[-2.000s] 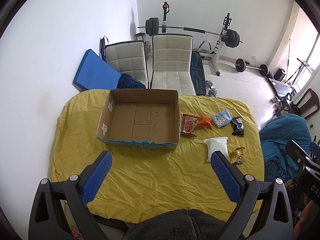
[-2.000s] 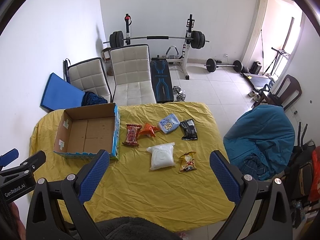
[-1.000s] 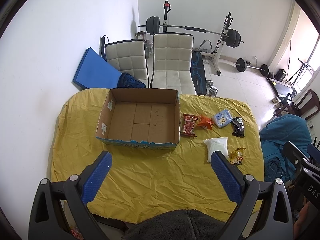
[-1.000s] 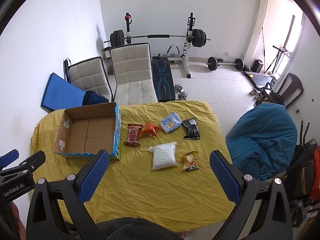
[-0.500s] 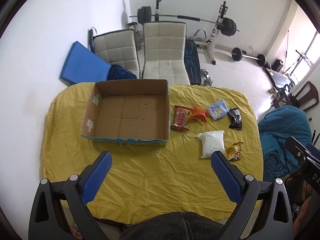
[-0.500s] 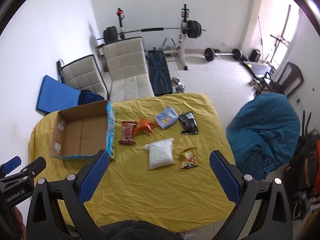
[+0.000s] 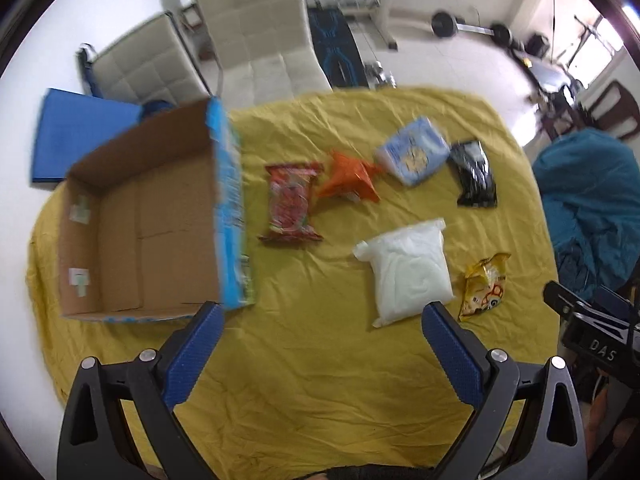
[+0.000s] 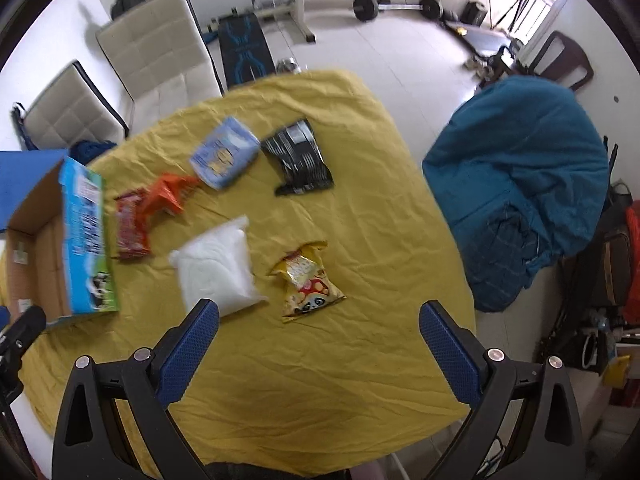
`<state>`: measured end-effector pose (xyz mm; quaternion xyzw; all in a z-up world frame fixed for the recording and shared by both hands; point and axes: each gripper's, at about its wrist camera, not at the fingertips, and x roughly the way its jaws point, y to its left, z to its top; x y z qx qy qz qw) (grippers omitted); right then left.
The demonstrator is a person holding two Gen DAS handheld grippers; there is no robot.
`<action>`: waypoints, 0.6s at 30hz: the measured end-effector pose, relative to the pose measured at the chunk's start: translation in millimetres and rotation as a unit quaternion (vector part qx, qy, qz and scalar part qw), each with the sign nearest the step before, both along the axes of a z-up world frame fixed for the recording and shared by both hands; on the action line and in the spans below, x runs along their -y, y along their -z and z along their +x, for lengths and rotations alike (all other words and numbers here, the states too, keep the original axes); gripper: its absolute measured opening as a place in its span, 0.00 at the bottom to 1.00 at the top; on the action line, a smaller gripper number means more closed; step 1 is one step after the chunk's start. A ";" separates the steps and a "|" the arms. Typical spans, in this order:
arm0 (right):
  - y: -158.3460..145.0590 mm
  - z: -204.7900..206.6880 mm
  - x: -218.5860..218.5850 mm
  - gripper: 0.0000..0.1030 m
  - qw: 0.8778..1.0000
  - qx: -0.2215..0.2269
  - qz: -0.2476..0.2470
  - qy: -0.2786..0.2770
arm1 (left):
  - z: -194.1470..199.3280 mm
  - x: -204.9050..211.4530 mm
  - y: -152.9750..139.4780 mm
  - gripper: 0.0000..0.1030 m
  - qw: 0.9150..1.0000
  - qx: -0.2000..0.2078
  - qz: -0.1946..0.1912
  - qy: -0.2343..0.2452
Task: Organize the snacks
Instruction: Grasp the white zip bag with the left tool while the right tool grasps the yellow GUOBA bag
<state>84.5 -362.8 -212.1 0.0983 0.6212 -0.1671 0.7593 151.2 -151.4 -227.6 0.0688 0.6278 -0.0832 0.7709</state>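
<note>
An empty cardboard box (image 7: 132,216) (image 8: 48,248) stands open on the left of the yellow-covered table (image 7: 320,392) (image 8: 360,216). To its right lie several snack packs: a red one (image 7: 291,204) (image 8: 130,226), an orange one (image 7: 348,178) (image 8: 168,196), a light blue one (image 7: 414,152) (image 8: 224,154), a black one (image 7: 474,176) (image 8: 300,164), a white bag (image 7: 408,270) (image 8: 216,268) and a yellow pack (image 7: 482,286) (image 8: 304,280). My left gripper (image 7: 322,316) hovers open above the table's near part. My right gripper (image 8: 318,314) is open too, just short of the yellow pack.
Two white chairs (image 7: 256,32) and a blue mat (image 7: 76,128) stand behind the table. A teal beanbag (image 8: 524,152) sits off the table's right side. Weights and a bench (image 8: 240,48) fill the floor beyond.
Both grippers have dropped and moved forward toward the table, so the snacks and box now look much larger. The left view has swung right toward the snacks. Nothing on the table has shifted.
</note>
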 end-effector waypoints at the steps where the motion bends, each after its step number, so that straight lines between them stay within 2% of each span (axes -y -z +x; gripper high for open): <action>1: 14.5 4.7 4.1 0.99 1.000 -0.005 0.005 -0.002 | 4.8 9.4 15.8 0.98 1.000 -0.005 0.005 0.007; 4: 61.1 16.9 13.1 0.99 0.999 -0.033 0.017 -0.007 | 17.5 30.6 56.1 0.98 0.999 -0.037 0.020 0.016; 5: 71.4 19.4 14.6 0.99 1.000 -0.007 0.014 -0.009 | 21.8 36.4 66.5 0.98 0.999 -0.048 0.017 0.017; 9: 113.1 31.2 17.4 0.98 0.999 -0.033 0.016 -0.027 | 38.4 55.5 107.0 0.98 0.994 -0.104 -0.006 0.010; 11: 127.2 34.3 20.4 0.98 0.998 -0.042 0.025 -0.029 | 45.0 60.0 120.1 0.94 0.992 -0.124 -0.009 0.002; 13: 141.0 37.7 24.1 0.97 0.998 -0.052 0.033 -0.032 | 52.4 64.0 133.1 0.94 0.989 -0.148 -0.025 -0.009; 18: 161.4 45.2 30.5 0.97 0.996 -0.061 0.061 -0.035 | 62.1 74.8 162.3 0.94 0.980 -0.196 -0.036 -0.016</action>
